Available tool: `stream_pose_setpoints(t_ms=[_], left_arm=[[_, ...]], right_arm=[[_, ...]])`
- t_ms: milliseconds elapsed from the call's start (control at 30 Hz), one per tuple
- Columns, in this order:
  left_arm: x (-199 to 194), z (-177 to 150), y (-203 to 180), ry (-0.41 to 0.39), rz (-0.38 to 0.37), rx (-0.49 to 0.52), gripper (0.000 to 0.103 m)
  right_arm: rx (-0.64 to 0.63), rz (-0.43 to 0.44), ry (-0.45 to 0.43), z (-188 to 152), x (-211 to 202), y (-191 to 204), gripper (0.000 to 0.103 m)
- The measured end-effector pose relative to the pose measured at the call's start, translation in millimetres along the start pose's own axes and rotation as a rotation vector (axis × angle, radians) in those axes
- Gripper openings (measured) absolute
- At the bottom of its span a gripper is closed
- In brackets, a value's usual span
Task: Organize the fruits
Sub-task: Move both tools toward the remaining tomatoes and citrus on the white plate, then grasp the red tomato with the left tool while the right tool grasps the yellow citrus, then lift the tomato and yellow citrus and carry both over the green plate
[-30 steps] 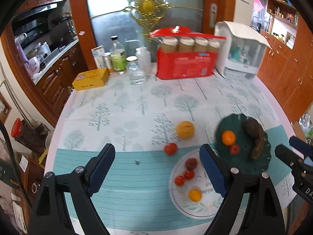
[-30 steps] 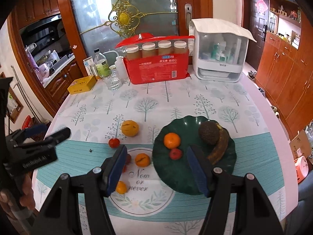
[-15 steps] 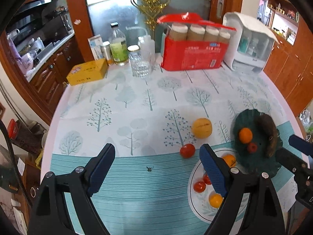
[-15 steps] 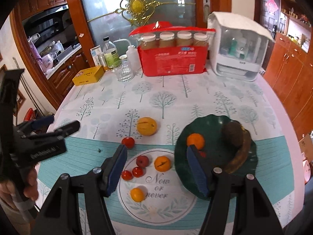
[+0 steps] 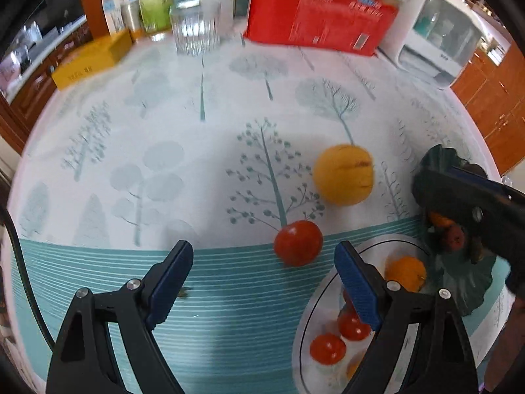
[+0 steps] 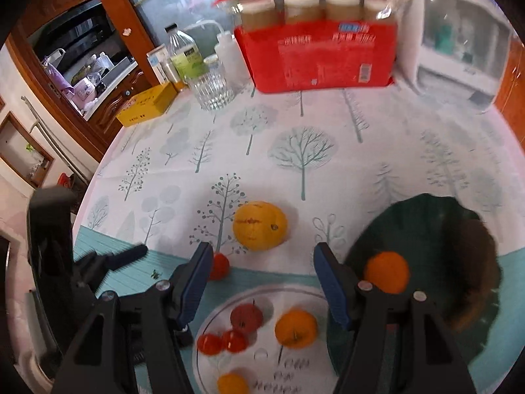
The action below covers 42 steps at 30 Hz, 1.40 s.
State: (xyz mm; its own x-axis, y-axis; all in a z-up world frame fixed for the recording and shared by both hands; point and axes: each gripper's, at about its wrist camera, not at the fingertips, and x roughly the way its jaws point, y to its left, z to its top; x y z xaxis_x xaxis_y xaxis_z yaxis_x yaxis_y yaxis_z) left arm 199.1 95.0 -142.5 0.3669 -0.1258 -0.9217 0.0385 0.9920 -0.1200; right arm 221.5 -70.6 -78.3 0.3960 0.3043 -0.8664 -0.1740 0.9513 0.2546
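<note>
A red tomato (image 5: 298, 242) and a yellow round fruit (image 5: 343, 174) lie loose on the tablecloth. My left gripper (image 5: 262, 272) is open and empty, just short of the tomato. A white plate (image 6: 262, 298) holds small red fruits (image 6: 246, 317) and oranges (image 6: 296, 328). A dark green plate (image 6: 426, 223) holds an orange (image 6: 387, 272) and a dark brown fruit (image 6: 485, 256). My right gripper (image 6: 262, 274) is open and empty, over the white plate's far edge, close behind the yellow fruit (image 6: 260, 225). The tomato (image 6: 220, 265) shows beside its left finger.
At the table's far side stand a red box of jars (image 6: 315, 55), a glass (image 6: 211, 88), a bottle (image 6: 183, 54), a yellow box (image 6: 147, 104) and a white appliance (image 6: 459, 42). The table edge curves off at left and right.
Both grippers have moved forward and lower toward the table. The loose tomato and yellow fruit now appear much nearer. Both stay open.
</note>
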Motion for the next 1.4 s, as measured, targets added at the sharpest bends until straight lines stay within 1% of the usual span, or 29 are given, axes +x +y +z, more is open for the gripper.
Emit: stream_pose_setpoints(t_ms=[67, 200, 267, 300, 333, 400, 467, 500, 533, 567, 633, 700, 900, 1067, 1400], left_arm=[[9.7, -0.5, 1.6, 0.006, -0.018, -0.035, 0.086], [19.9, 1.0, 2.0, -0.008, -0.041, -0.08, 0.083], [25.0, 1.7, 0.6, 0.001, -0.054, -0.09, 0.074], [26.1, 3.1, 0.4, 0.007, -0.059, -0.092, 0.072], [25.0, 4.3, -1.9, -0.01, -0.046, -0.085, 0.071], [25.6, 5.4, -5.8, -0.016, -0.044, -0.078, 0.067], [26.1, 7.4, -8.9, -0.023, -0.045, -0.077, 0.056], [26.5, 7.5, -10.2, -0.026, -0.045, -0.077, 0.052], [26.3, 8.3, -10.4, -0.026, -0.053, -0.079, 0.045], [25.7, 8.1, -10.6, -0.024, -0.062, -0.081, 0.034], [25.8, 8.5, -10.9, -0.02, -0.057, -0.09, 0.035], [24.8, 7.8, -11.0, -0.021, -0.043, -0.091, 0.034], [16.5, 5.1, -8.0, -0.025, -0.018, -0.101, 0.034], [4.0, 1.9, -6.7, -0.034, -0.007, -0.095, 0.034], [-18.9, -11.4, -5.2, -0.006, 0.022, -0.092, 0.034]], right_arm=[[0.011, 0.024, 0.023, 4.6, 16.9, -5.3, 0.064], [0.029, 0.061, 0.061, 11.3, 42.0, -12.9, 0.064], [0.031, 0.077, 0.075, 14.3, 51.7, -14.4, 0.064], [0.031, 0.083, 0.08, 15.5, 55.1, -14.3, 0.064], [0.029, 0.087, 0.087, 16.5, 58.9, -14.5, 0.064], [0.028, 0.093, 0.097, 18.3, 65.2, -14.4, 0.064], [0.035, 0.12, 0.109, 19.7, 71.7, -14.5, 0.064], [0.036, 0.131, 0.114, 19.7, 74.4, -13.6, 0.064], [0.033, 0.136, 0.117, 19.7, 75.9, -12.8, 0.064], [0.023, 0.14, 0.122, 19.5, 77.6, -11.0, 0.064], [0.015, 0.144, 0.126, 18.8, 79.9, -8.6, 0.064], [0.008, 0.165, 0.128, 18.5, 80.4, -6.7, 0.055], [-0.024, 0.128, 0.112, 15.7, 76.4, -2.7, 0.054], [-0.001, 0.115, 0.11, 8.3, 70.8, -8.1, 0.054], [0.037, 0.114, 0.072, -13.1, 41.4, -12.6, 0.053]])
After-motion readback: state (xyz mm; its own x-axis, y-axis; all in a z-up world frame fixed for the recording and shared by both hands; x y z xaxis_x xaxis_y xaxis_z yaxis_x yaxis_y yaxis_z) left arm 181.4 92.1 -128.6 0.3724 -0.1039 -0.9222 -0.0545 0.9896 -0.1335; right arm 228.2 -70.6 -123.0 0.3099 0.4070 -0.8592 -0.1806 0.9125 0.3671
